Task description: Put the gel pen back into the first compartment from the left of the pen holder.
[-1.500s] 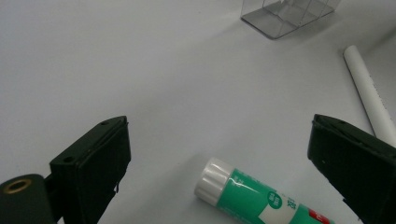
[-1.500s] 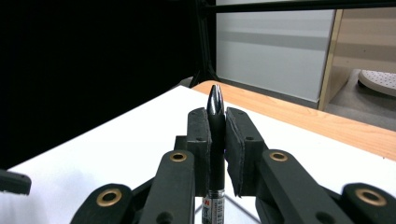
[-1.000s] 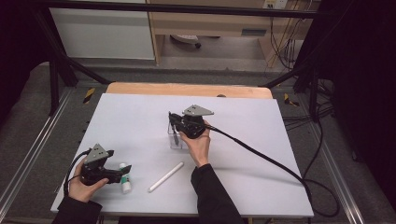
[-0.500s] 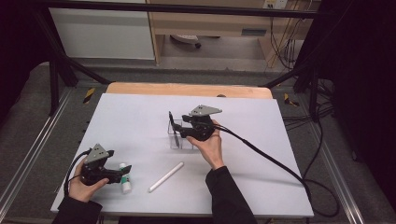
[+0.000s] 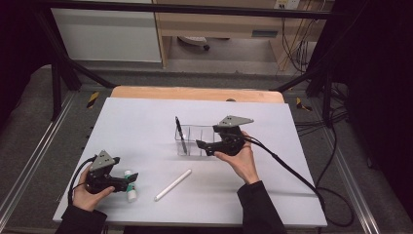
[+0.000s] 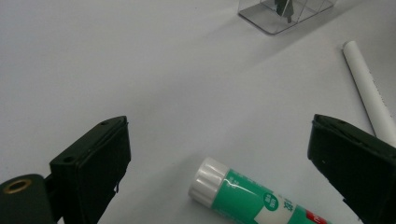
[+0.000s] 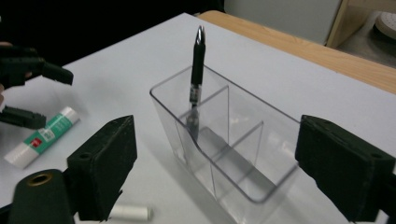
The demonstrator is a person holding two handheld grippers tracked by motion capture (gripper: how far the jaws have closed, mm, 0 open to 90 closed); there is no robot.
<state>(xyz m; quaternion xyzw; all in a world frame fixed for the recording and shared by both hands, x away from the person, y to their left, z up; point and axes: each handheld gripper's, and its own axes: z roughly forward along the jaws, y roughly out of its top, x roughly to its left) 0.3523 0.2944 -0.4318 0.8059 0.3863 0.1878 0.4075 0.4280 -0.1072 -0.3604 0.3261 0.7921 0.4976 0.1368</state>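
A pen [image 5: 179, 130] stands in the left compartment of the organiser [image 5: 195, 141] at frame centre. A glue stick [image 5: 130, 191] lies lower left on the table [image 5: 146, 122]; a tube [image 5: 173, 185] lies right of it.

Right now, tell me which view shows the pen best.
The right gripper view: the pen stands upright and close in the end compartment of the clear organizer. The high view shows it small; the left gripper view catches just its lower end at the top edge.

Open tabletop [image 5: 146, 126] lies left of the clear organizer [image 5: 195, 141]; the white stick [image 5: 173, 185] and glue stick [image 5: 129, 191] clutter the near side.
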